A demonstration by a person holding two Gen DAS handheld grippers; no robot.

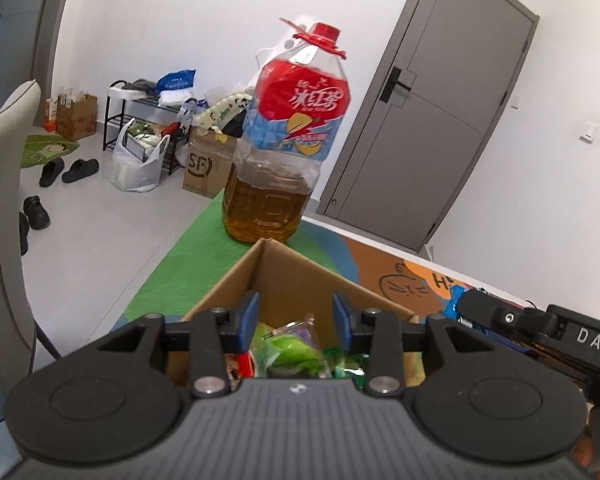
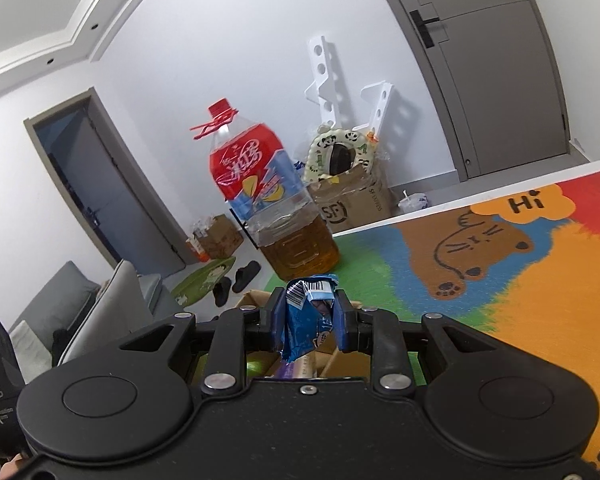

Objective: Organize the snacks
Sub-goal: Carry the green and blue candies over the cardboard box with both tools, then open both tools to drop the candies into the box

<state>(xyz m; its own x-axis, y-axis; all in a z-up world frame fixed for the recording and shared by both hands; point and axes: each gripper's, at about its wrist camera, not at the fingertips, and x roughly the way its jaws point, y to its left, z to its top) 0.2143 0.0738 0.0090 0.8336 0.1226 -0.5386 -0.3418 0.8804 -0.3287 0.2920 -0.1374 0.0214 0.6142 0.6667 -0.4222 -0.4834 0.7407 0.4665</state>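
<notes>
The left claw (image 1: 295, 322) hides most snack packets (image 1: 296, 350) inside the box (image 1: 300, 276).

My left gripper (image 1: 295, 322) is black with a ribbed grey housing, blue pads, silver screws; my right gripper (image 2: 307, 318) matches, white "DAS" lettering at right edge.

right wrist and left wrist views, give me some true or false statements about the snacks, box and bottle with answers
1. The right hand-held gripper is shut on a blue snack packet. True.
2. The left hand-held gripper holds a green packet. False: its jaws stand apart with nothing between them, above the cardboard box.
3. The cardboard box is empty. False: snack packets, some green, lie inside.
4. The big bottle stands upright beyond the box. True.
5. The bottle is full to the cap. False: amber liquid fills only its lower part.
</notes>
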